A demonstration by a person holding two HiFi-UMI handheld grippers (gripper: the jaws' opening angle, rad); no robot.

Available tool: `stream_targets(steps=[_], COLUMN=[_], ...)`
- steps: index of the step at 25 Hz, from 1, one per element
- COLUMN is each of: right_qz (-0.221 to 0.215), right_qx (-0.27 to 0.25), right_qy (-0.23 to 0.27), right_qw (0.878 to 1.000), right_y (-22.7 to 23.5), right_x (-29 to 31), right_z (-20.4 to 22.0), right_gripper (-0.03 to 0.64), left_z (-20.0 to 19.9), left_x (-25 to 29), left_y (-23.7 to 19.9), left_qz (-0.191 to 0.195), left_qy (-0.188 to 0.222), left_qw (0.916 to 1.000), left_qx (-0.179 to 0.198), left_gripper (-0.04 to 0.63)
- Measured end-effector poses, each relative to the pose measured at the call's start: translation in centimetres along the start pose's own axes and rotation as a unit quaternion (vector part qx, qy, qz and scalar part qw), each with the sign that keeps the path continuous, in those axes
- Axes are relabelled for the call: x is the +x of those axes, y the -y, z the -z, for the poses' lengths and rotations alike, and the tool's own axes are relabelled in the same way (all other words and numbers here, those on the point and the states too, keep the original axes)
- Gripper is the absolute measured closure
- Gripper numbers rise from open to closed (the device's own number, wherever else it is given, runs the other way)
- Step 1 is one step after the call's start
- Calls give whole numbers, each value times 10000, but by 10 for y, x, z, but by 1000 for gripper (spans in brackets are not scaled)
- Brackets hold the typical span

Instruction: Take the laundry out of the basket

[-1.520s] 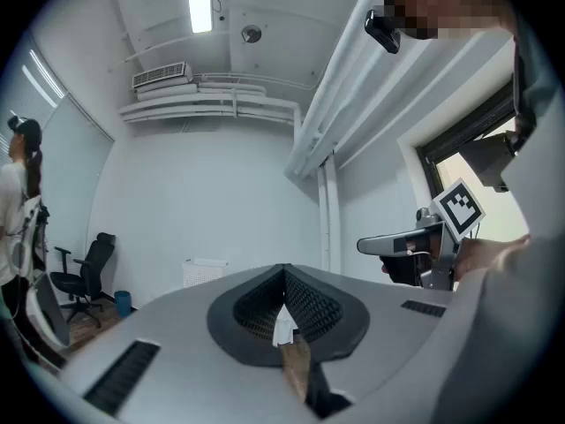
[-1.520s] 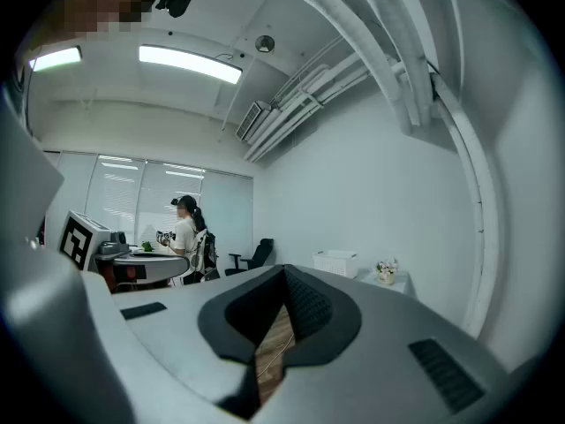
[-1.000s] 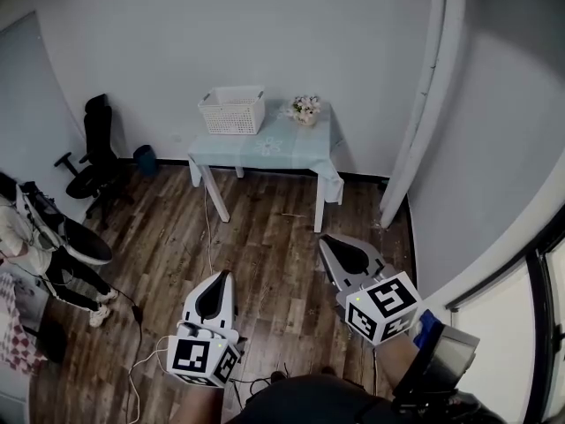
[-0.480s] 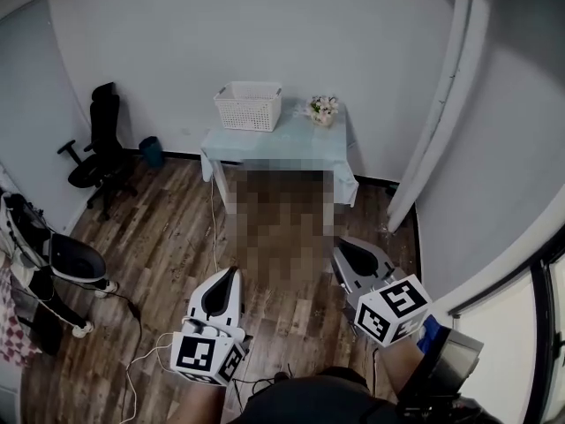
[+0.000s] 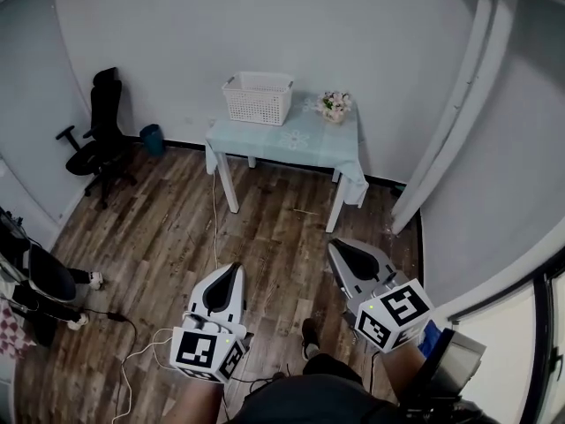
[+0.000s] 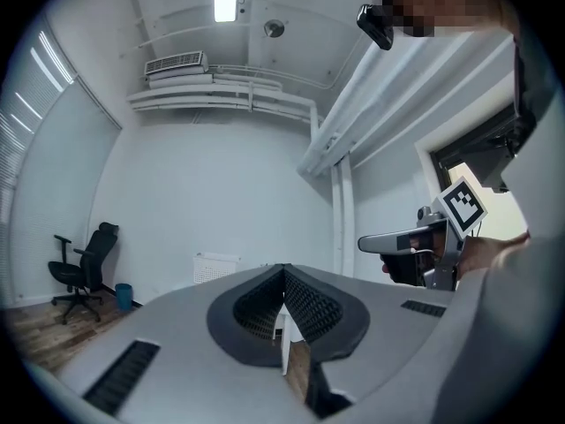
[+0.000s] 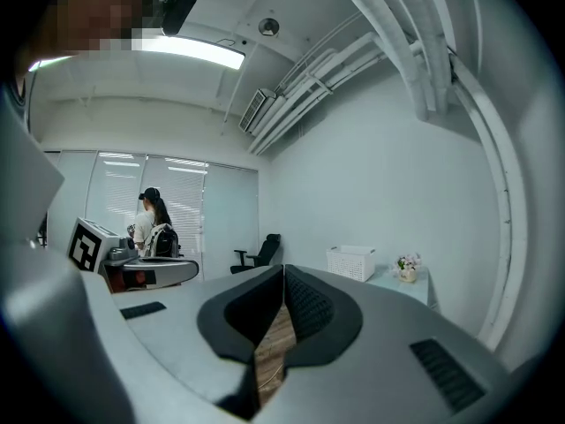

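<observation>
A white laundry basket (image 5: pixel 259 97) stands on the left end of a small table (image 5: pixel 291 142) against the far wall; I cannot see what lies inside it. It also shows as a small white box, the basket (image 7: pixel 350 262), in the right gripper view and the basket (image 6: pixel 216 268) in the left gripper view. My left gripper (image 5: pixel 232 268) hangs low over the wooden floor, far from the table, jaws shut and empty. My right gripper (image 5: pixel 334 246) is beside it, also shut with nothing between the jaws.
A small pot of flowers (image 5: pixel 334 105) sits on the table's right end. A black office chair (image 5: pixel 95 140) stands at the left wall with a blue bin (image 5: pixel 152 137) near it. Cables (image 5: pixel 141 360) trail on the floor. A person (image 7: pixel 150 230) stands at the left.
The view has swung right and closer: the table and basket sit more central and higher. The person at the left has slid almost out of the head view. Both grippers stay shut.
</observation>
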State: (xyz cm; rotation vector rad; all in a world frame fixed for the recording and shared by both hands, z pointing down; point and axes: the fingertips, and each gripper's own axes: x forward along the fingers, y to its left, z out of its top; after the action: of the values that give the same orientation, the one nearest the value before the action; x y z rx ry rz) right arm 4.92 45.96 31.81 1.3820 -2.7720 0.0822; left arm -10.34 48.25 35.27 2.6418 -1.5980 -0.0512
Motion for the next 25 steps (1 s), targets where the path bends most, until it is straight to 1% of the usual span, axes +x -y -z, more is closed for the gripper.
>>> stream_targets(steps=[5,8,12,15,17,19,21,23,25], right_qz=[-253,-362,-543,-667,-723,-727,-682,-668,-675], right_qx=[33,156,219,299,340,341,232,178,296], right_qy=[80,106,191,184,199,239,286,322,322], right_qw=[9996,9992,9981,9972,9966,9965,9970,9971,9968], right_y=[23,46,74,96,116,139,161,180,197], right_x=[45,70,103,125,136,146,155,163,174], right_z=[0,-3,-11,-13,-15,-16,-18,-20,-18], right_gripper=[600,600,600,600,600,600,600,600,600], left_z=[-3,-9,-19,-20,-19,-21,-22,-19,-15], left_x=[33,58,96,125,148,172,193,209,223], left_y=[-34,-46,-56,-60,-62,-62,-62,-64,-69], left_qz=[-491,-635,-721,-711,-719,-709,-724,-769,-807], left_qy=[2,-21,-82,-100,-101,-49,-51,-140,-225], left_qw=[9987,9979,9971,9969,9968,9972,9973,9967,9960], left_qx=[100,132,212,327,339,230,145,198,297], left_gripper=[588,588,588,588,588,588,588,588,588])
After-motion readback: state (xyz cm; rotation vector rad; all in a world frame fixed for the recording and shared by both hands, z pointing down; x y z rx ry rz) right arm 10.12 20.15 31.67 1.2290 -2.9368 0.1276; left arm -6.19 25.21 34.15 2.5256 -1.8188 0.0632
